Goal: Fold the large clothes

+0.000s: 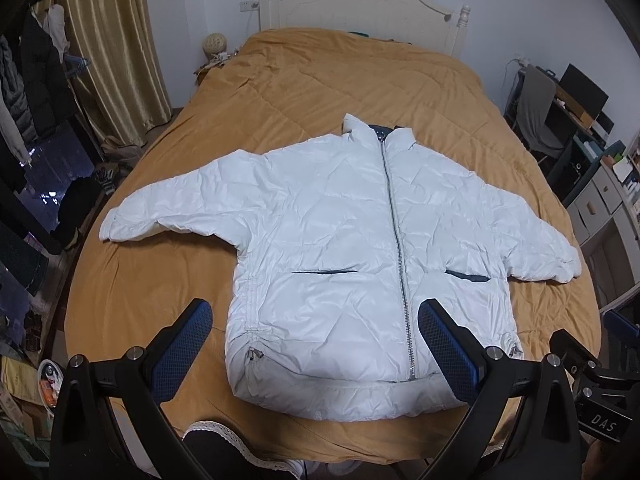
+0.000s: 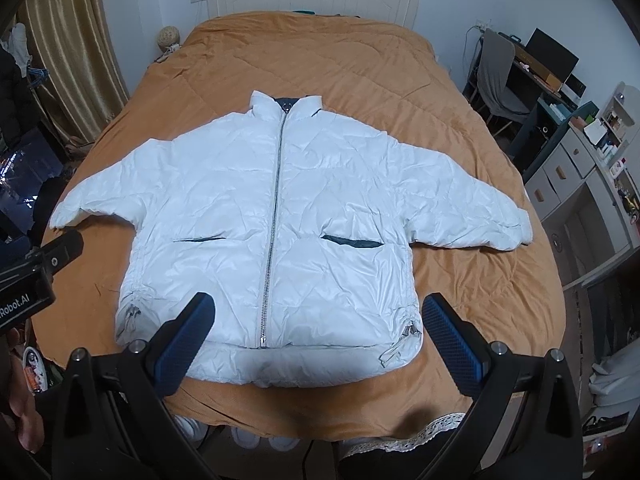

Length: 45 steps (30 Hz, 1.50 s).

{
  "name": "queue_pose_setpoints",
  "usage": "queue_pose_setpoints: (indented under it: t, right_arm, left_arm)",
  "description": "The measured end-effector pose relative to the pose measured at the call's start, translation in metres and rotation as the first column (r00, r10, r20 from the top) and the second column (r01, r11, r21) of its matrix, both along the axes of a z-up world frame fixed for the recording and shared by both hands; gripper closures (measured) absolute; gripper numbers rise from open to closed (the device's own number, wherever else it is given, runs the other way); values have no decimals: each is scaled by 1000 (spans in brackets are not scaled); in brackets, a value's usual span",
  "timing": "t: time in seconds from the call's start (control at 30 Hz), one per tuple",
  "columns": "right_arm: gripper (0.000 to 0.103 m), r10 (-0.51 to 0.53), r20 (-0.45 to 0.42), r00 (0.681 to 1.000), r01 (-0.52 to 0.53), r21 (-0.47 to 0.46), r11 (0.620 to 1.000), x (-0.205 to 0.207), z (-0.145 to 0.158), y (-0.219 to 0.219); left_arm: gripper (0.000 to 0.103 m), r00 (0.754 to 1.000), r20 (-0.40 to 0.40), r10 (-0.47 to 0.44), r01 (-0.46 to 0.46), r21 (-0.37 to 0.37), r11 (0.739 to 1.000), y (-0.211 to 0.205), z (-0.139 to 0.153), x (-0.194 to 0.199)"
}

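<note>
Nearest, both grippers hang above the foot of the bed, each with its blue-padded fingers spread wide and nothing between them — the left gripper (image 1: 316, 316) frames the jacket's lower left half, the right gripper (image 2: 318, 312) its lower right. Below them, at the bed's edge, a strip of white lace trim (image 1: 224, 430) on dark cloth shows. Just beyond lies the white puffer jacket (image 1: 340, 248), front up and flat on the orange quilt (image 1: 360, 80), its hem toward the cameras and its collar (image 1: 376, 130) pointing at the headboard. Its silver zipper (image 1: 396, 240) is closed along the whole front, two dark pocket slits sit either side, and both sleeves reach out sideways. Farther back — past bare quilt — stands the cream headboard (image 1: 372, 0), with gold curtains (image 1: 116, 40) to the left and a grey chair (image 1: 540, 108) by a cluttered desk to the right.
</note>
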State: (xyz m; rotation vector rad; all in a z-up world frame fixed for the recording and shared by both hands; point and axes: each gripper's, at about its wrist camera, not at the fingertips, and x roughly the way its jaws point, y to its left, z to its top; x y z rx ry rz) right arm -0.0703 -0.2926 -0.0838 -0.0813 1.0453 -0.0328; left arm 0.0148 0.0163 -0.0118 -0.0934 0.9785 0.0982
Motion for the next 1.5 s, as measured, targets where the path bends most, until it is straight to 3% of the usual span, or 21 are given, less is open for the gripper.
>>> queue_pose_setpoints:
  t: [1.5]
  right_arm:
    - [0,4,-40,999,-4,3,1000,2,-7,1]
  left_arm:
    - [0,998,-65,25,-27,-28,999,5,-10,5]
